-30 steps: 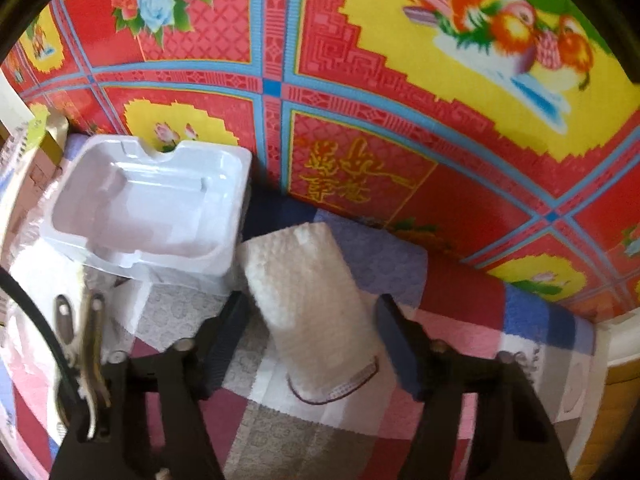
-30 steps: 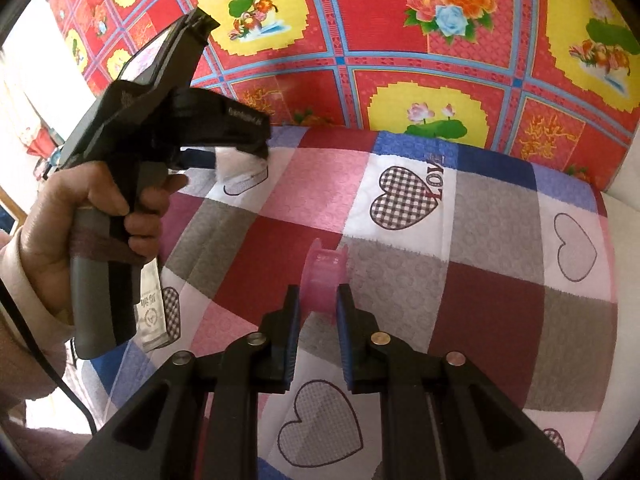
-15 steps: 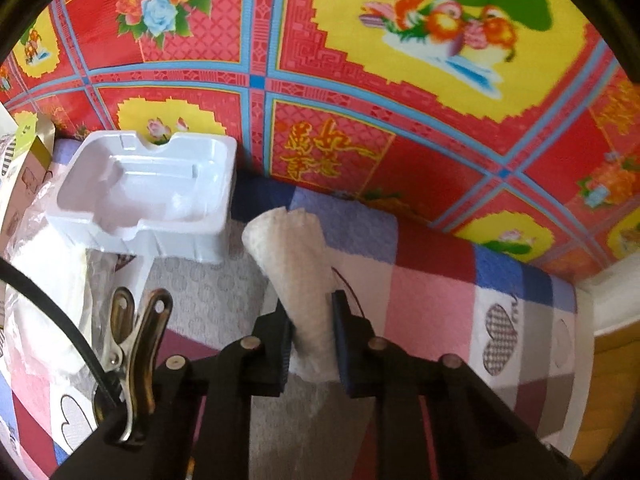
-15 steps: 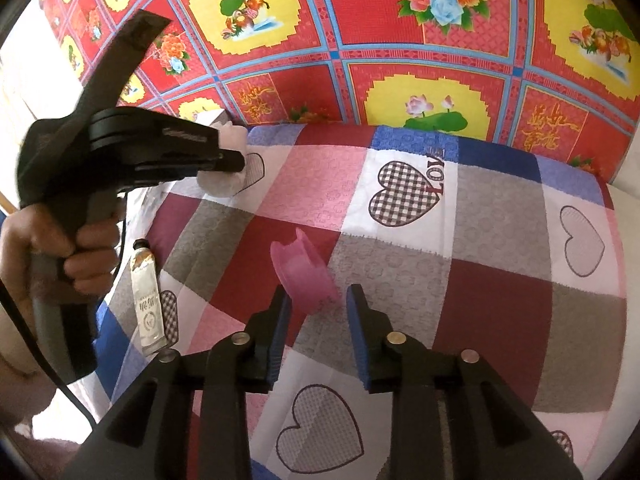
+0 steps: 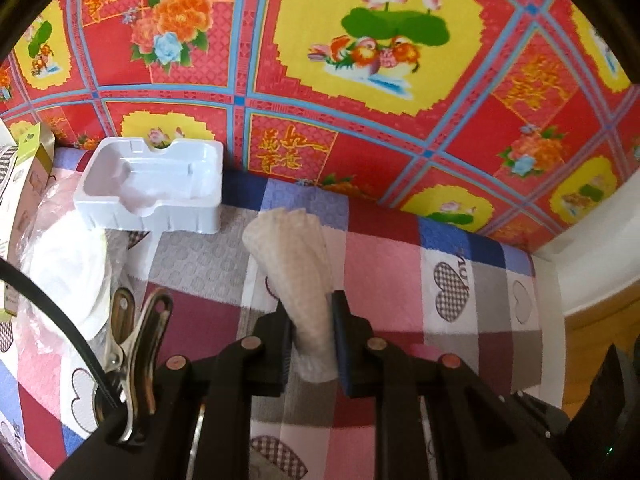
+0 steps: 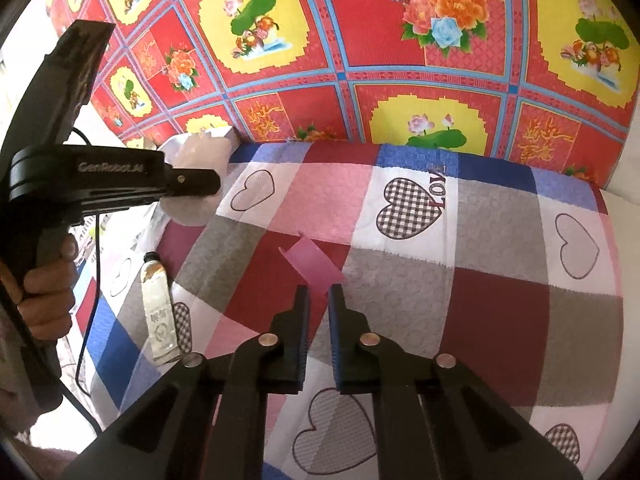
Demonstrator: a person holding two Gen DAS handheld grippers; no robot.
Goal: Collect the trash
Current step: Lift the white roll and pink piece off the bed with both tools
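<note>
My left gripper [image 5: 310, 320] is shut on a crumpled white paper towel [image 5: 292, 256] and holds it above the checked heart-print bed cover [image 5: 400, 264]. From the right wrist view the same left gripper [image 6: 200, 182] shows at the left in a person's hand, with the towel [image 6: 188, 212] hanging at its tip. My right gripper [image 6: 319, 294] is shut on a thin pink plastic piece [image 6: 314, 262]. The piece is squashed flat and sticks up from between the fingertips, just over the cover.
A white moulded plastic tray [image 5: 156, 184] lies against the red and yellow flowered wall cloth [image 5: 380, 40]. A clear bag of white stuff [image 5: 68, 272], a metal clip [image 5: 136, 332] and a carton [image 5: 28, 168] crowd the left. A small tube [image 6: 160, 312] lies on the cover.
The left jaws closed on the paper towel, lifted it off the cover and carried it right. The right jaws opened briefly, then closed again on the pink piece, flattening it.
</note>
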